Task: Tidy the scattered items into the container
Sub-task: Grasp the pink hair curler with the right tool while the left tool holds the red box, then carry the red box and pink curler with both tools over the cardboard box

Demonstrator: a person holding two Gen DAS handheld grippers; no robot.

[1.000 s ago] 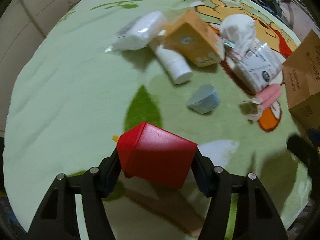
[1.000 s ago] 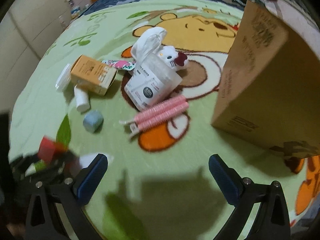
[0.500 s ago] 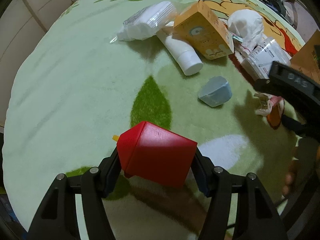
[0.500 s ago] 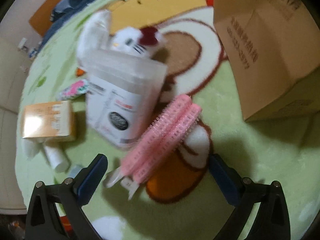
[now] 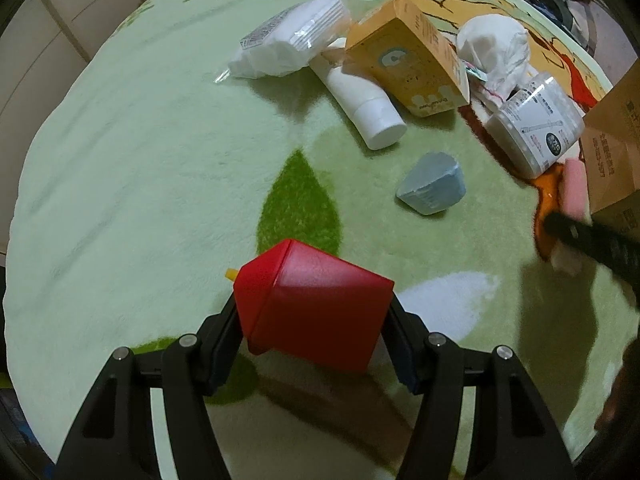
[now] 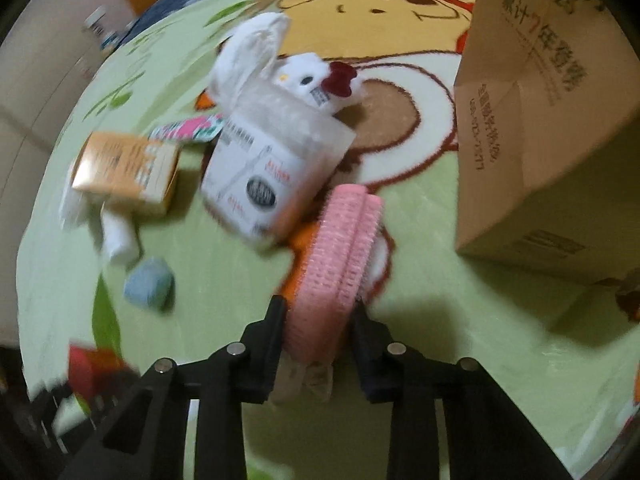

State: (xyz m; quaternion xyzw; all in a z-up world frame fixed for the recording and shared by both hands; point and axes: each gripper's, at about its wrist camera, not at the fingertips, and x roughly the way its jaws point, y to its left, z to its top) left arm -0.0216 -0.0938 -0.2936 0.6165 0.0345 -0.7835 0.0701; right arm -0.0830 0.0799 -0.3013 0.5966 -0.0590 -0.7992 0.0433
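Observation:
My left gripper (image 5: 314, 320) is shut on a red house-shaped box (image 5: 312, 312) and holds it above the green rug. My right gripper (image 6: 320, 316) is shut on a pair of pink hair rollers (image 6: 340, 256), just left of the brown cardboard box (image 6: 540, 128). The rollers (image 5: 574, 190) and the right gripper's dark finger also show in the left wrist view beside the cardboard box (image 5: 616, 152). A blue sponge block (image 5: 434, 188), a white bottle (image 5: 364, 108), an orange carton (image 5: 408, 68) and a clear cotton-swab tub (image 5: 536, 124) lie scattered on the rug.
A white wipes pack (image 5: 288, 40) and a white bundle (image 5: 494, 48) lie at the far side. A Hello Kitty plush (image 6: 316, 76) and a floral packet (image 6: 188, 128) sit behind the tub (image 6: 272, 172). The rug (image 5: 140, 184) lies under everything.
My right gripper has moved down onto the pink rollers and shut on them. My left gripper keeps holding the red box almost still.

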